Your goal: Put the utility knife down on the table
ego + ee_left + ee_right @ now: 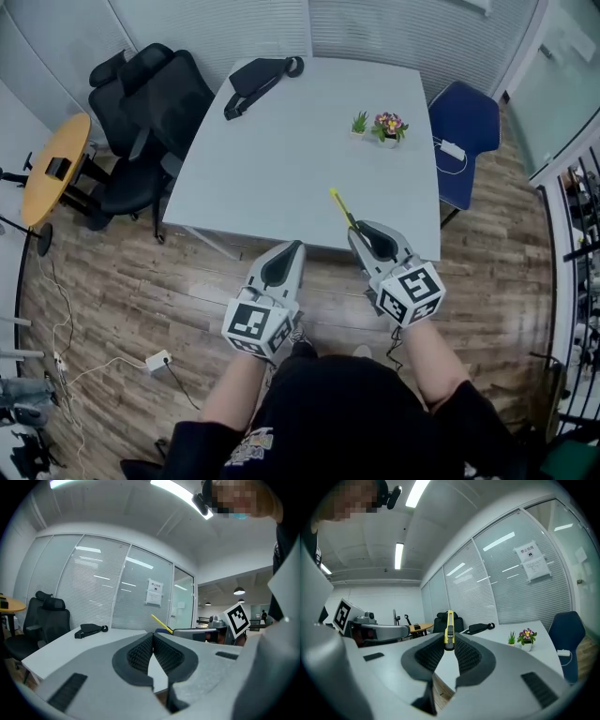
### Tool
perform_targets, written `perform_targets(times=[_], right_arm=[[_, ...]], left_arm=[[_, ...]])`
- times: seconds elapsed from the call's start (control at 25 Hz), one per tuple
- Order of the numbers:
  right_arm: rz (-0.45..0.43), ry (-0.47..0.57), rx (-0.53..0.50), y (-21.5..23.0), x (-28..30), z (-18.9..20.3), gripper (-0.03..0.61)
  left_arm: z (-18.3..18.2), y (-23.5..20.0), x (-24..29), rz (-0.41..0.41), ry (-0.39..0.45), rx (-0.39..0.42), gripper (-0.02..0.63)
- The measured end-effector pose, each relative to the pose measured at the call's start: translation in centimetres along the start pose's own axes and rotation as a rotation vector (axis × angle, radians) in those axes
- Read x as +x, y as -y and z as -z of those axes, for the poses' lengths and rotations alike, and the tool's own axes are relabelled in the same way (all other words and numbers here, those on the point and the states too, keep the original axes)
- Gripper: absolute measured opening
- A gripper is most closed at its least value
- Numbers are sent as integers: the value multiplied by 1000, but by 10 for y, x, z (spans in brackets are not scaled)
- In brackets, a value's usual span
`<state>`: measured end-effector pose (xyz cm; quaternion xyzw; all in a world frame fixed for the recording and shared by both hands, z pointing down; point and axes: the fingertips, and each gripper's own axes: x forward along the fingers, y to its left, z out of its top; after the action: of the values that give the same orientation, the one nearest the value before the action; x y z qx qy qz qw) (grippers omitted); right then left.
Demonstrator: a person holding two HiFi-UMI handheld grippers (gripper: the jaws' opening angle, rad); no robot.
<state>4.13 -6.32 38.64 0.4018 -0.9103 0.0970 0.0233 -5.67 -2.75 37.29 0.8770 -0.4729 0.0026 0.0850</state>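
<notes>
While right hand-held gripper (449,642) clamps utility knife (449,627) over table (281,159), left hand-held gripper (153,638) clenched, seemingly empty, potted plants (387,125) beyond

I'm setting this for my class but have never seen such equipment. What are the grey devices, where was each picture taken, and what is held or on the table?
A person, not a robot, holds grey tongs in each hand. One picture comes from a head camera looking down; the others from cameras riding on each tongs. The left tongs are shut, empty. The right tongs grip a yellow utility knife. On the white table lie a black bag and two small potted plants.
</notes>
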Motion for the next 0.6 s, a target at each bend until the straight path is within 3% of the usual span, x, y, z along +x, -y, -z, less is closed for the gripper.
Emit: perform_targets(times=[0.32,0.6], right_arm=[[73,-13,-4,-6,64,-1,71],[138,-14,-11,-10,100,0,71]], left_arm=[[-2,-65,11,81,-16,-7,6],[-2,-97,15,160,-33,1,5]])
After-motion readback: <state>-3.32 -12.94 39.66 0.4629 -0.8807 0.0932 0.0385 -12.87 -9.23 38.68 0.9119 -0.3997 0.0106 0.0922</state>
